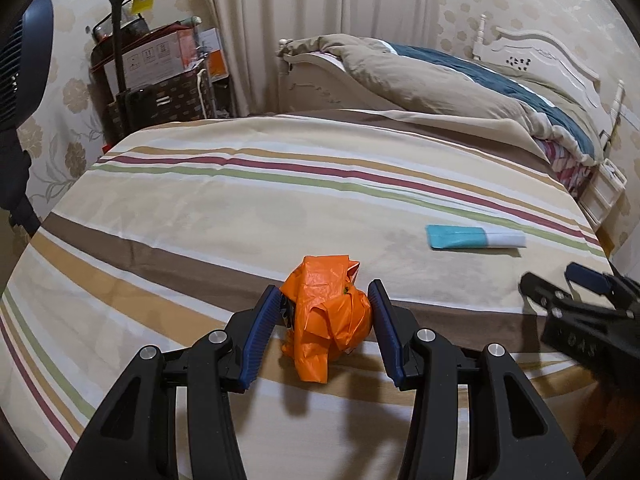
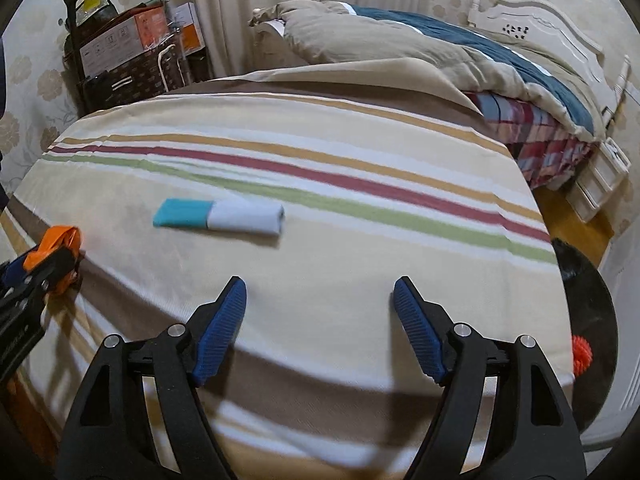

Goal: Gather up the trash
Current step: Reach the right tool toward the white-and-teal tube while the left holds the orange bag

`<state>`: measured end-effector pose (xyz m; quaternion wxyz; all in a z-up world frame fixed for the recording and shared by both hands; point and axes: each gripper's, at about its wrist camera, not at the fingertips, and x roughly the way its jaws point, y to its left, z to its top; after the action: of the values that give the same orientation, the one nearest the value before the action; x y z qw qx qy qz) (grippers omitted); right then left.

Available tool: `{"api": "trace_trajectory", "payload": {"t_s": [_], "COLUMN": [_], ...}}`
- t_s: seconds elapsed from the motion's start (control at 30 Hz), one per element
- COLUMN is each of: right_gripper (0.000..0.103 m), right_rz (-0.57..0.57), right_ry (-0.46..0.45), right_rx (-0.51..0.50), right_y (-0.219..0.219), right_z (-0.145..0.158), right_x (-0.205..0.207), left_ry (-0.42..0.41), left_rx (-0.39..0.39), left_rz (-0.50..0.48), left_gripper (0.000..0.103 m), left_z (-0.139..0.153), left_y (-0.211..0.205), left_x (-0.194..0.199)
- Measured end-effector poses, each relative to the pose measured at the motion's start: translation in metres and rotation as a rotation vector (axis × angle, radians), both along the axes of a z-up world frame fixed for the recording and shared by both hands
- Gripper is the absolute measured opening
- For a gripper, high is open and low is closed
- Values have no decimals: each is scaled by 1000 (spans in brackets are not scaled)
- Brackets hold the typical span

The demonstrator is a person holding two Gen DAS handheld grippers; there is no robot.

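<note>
A: What are the left tongs (image 1: 325,316) doing?

B: They are gripping a crumpled orange plastic bag (image 1: 328,316); both blue ribbed pads (image 1: 260,336) are pressing against its sides. The bag is hanging just above the striped sheet (image 1: 240,208), close to the sheet's near edge.

A: And the right tongs (image 2: 320,332)?

B: They are standing wide apart with nothing between them, only sheet showing in the gap. In the left wrist view they are showing as a dark, blurred shape at the right edge, apart from the bag.

A: Is any other trash lying about?

B: A flat packet, teal at one end and white at the other (image 2: 219,217), is lying on the sheet beyond the right tongs and a little to their left. It is sitting well apart from the orange bag, just short of the green stripe.

A: What is surrounding all this?

B: The striped sheet is covering a broad flat surface. Behind it a bed with a white carved headboard (image 1: 536,46) is carrying a rumpled tan and blue quilt (image 1: 440,76). In the far left corner, boxes are sitting in a patterned bag (image 1: 160,92) beside the pale curtain (image 1: 312,20). At the right edge of the right wrist view, a dark round thing with a small orange object (image 2: 581,354) on it is showing below the sheet.
</note>
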<state>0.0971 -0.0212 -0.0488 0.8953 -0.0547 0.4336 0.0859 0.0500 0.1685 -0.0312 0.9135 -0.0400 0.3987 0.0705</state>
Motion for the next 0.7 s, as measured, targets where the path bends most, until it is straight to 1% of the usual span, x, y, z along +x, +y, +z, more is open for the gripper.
{"api": "trace_trajectory", "payload": {"t_s": [0.17, 0.47, 0.7], "right_gripper": [74, 77, 77], "right_rz": [-28, -94, -144], "right_ry": [0, 3, -1], "right_rx": [4, 11, 24], "right_y": [8, 8, 3], "right_z": [0, 0, 1], "right_x": [24, 66, 72], "left_ry": [-1, 1, 1], "left_rx": [-2, -1, 3], "left_rz": [23, 64, 77], "left_gripper": [48, 48, 48], "left_z": [0, -1, -1], "left_y": [17, 42, 54], "left_x": [0, 9, 17]}}
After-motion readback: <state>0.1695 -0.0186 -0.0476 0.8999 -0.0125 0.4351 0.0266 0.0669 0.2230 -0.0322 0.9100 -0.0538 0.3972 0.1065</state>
